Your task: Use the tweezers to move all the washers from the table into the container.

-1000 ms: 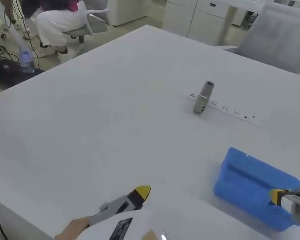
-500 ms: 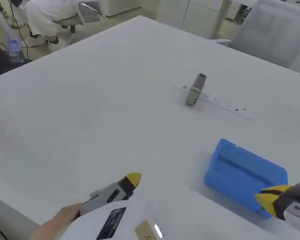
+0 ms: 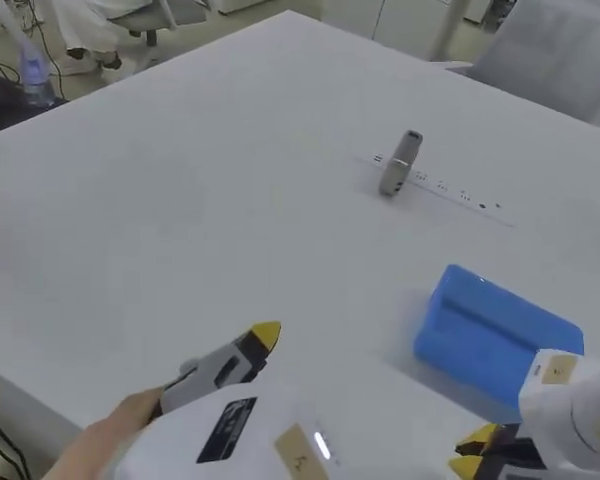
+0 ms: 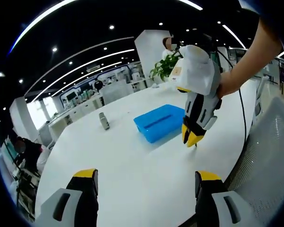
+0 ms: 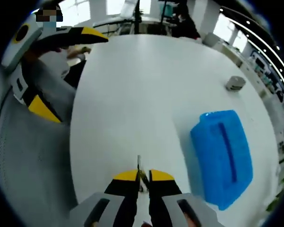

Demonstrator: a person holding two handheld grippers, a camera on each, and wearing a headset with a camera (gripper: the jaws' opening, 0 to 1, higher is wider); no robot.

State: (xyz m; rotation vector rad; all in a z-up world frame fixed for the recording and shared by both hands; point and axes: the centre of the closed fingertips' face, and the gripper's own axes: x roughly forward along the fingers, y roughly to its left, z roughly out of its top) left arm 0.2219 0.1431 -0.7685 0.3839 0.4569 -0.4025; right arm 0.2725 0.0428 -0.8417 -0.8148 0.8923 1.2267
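The blue container lies closed side up on the white table; it also appears in the left gripper view and the right gripper view. My right gripper is shut on thin metal tweezers, whose tip points down at the bare tabletop left of the container. In the head view the right gripper is at the bottom right, just in front of the container. My left gripper stands open with nothing between its jaws, low at the table's near edge.
A small grey cylinder-like object rests on a white power strip beyond the container. A grey office chair stands behind the table. A seated person is far off at the upper left.
My right gripper has drawn back from the container's right end toward the near table edge, now pointing down in front of it. The left gripper has barely shifted.
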